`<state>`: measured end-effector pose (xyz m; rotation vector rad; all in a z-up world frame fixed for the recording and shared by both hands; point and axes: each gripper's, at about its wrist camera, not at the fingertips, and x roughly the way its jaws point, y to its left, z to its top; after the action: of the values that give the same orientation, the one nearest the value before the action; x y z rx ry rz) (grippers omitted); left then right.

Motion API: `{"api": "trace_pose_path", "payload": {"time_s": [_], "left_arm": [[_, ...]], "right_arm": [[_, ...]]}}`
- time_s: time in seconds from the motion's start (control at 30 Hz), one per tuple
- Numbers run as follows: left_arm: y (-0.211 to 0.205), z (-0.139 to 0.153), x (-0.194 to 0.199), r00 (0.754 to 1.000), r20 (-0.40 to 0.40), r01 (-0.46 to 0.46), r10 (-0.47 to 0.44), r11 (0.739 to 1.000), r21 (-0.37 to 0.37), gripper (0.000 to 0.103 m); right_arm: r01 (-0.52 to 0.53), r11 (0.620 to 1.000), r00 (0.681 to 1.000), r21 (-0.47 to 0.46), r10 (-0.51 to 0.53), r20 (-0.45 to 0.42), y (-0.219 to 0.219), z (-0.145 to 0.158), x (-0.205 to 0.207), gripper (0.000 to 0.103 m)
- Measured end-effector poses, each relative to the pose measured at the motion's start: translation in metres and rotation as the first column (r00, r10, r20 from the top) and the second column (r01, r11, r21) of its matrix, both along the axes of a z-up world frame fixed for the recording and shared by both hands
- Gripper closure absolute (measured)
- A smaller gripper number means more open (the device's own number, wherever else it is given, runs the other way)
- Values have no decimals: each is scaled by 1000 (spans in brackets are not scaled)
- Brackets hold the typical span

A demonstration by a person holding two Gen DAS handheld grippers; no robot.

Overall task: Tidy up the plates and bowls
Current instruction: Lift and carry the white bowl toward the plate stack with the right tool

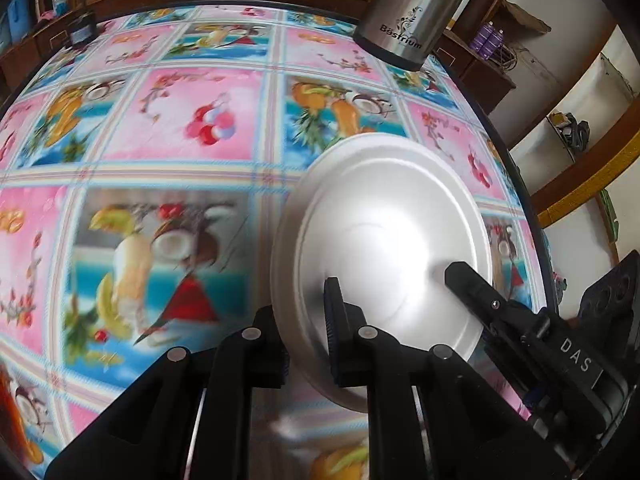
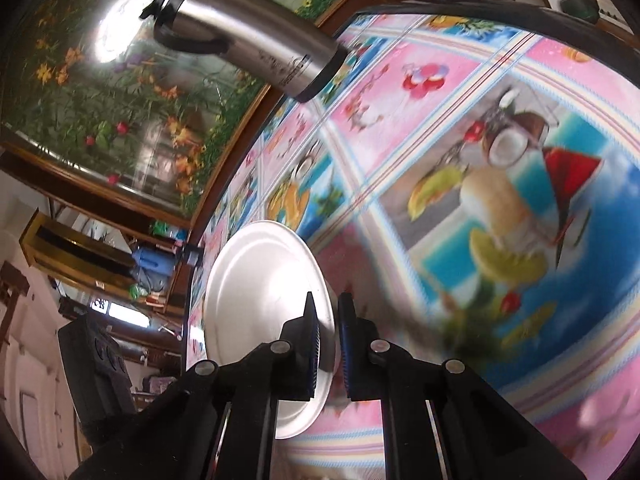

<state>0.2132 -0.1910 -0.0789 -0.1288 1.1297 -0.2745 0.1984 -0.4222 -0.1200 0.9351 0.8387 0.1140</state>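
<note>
Both sets of tongs are clamped on the same metal plate: the left tongs [image 1: 306, 334] pinch its near rim with 1 finger on each face, and the right tongs [image 2: 328, 344] bite the rim from the opposite side; the plate [image 1: 384, 240] hangs tilted between them, above the surface [image 1: 180, 128] with its fruit-print cloth. Farther back, 1 steel thermos [image 1: 412, 12] stands near the far edge; the picture's blurry, so finer detail is lost.

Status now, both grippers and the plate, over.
Left gripper and right gripper both shut on plate rim. Plate tilted, lifted above table. Flask stands at far edge, not in the way.
</note>
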Motion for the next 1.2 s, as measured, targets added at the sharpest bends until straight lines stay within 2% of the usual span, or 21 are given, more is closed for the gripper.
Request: {"api": "trace_pose_path", "payload": {"time_s": [0.17,0.37,0.7,1.2], "left_arm": [[18,7,-20,1000,9,10,-10,1000,20,91],[38,11,-51,999,34,18,-20,998,56,91],[68,19,-100,996,89,20,-28,995,93,90],[115,33,-157,985,171,-25,4,992,121,88]], "right_arm": [[-18,999,1000,-28,19,8,23,9,-22,94],[-46,999,999,-16,46,-1,43,10,-47,95],[-114,991,993,-67,115,9,77,25,-89,96],[-201,976,978,-88,205,43,122,42,-133,96]]}}
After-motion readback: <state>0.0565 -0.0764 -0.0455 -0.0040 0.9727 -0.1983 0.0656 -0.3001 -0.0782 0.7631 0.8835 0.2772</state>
